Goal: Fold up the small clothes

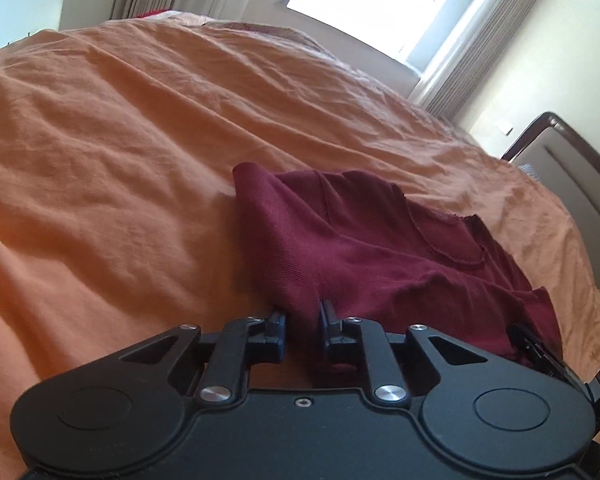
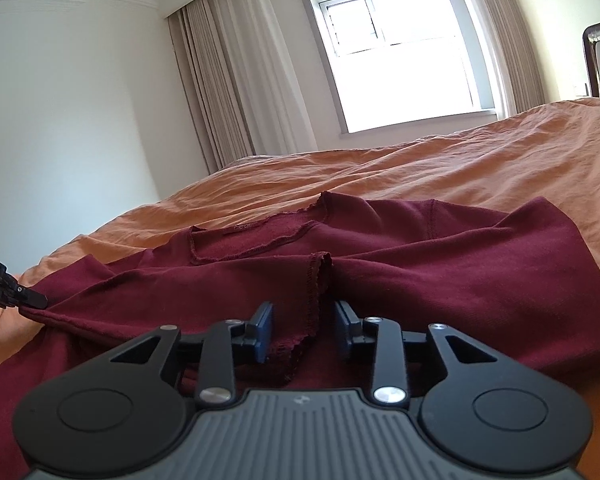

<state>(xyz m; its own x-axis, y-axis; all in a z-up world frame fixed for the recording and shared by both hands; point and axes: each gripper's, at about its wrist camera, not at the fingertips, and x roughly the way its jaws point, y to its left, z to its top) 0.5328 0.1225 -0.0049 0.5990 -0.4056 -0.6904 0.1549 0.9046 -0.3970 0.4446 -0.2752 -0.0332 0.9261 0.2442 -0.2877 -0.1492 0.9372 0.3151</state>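
Observation:
A small dark red top [image 1: 364, 232] lies on an orange bedsheet [image 1: 120, 140]. My left gripper [image 1: 302, 308] is shut on a bunched edge of the top, with cloth pinched between its blue pads. In the right wrist view the top [image 2: 420, 248] lies spread out, neckline facing the window. My right gripper [image 2: 304, 312] has its jaws partly apart, with a stitched hem edge of the top between them; the pads do not press on the cloth. The left gripper's tip [image 2: 32, 300] shows at the far left, holding the top's edge. The right gripper [image 1: 540, 348] shows at the right in the left wrist view.
The bedsheet [image 2: 500, 152] is wrinkled and stretches toward a bright window [image 2: 400, 48] with beige curtains [image 2: 228, 80]. A dark-framed headboard [image 1: 572, 168] stands at the right side of the bed. A white wall [image 2: 60, 100] is at the left.

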